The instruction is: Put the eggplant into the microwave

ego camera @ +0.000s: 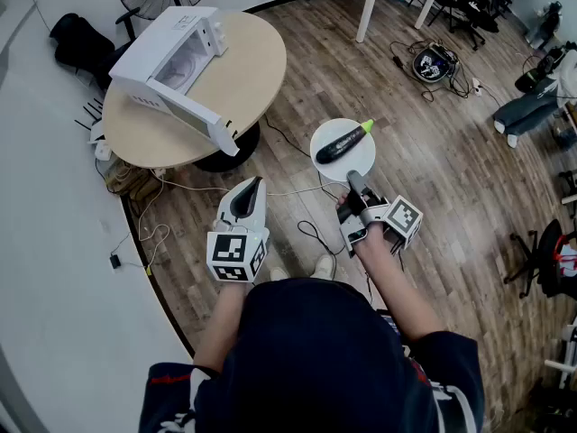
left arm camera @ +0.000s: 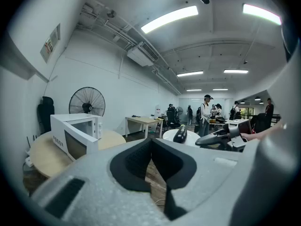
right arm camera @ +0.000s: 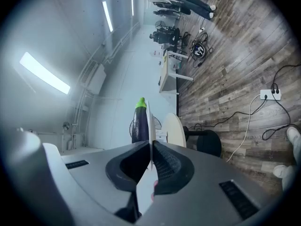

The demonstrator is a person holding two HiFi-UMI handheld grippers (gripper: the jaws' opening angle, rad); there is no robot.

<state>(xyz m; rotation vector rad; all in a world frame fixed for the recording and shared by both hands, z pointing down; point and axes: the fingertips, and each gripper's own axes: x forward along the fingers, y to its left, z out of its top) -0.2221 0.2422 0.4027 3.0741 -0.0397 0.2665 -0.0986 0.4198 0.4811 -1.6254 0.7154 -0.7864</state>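
Wooden and round, one table (ego camera: 261, 70) is sitting at eleven o'clock, carrying one white microwave (ego camera: 167, 57) with its door hanging open. My right gripper (ego camera: 354, 183) is pinching the rim of one white plate (ego camera: 335, 171) at twelve o'clock, with one purple eggplant (ego camera: 343, 142) lying on it. My left gripper (ego camera: 254, 184) is hovering with its fingers pressed together, empty. Plank floor (ego camera: 433, 179) is spreading below in an open office.

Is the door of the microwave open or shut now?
Open: the door is swung out from the microwave, and its white cavity shows.
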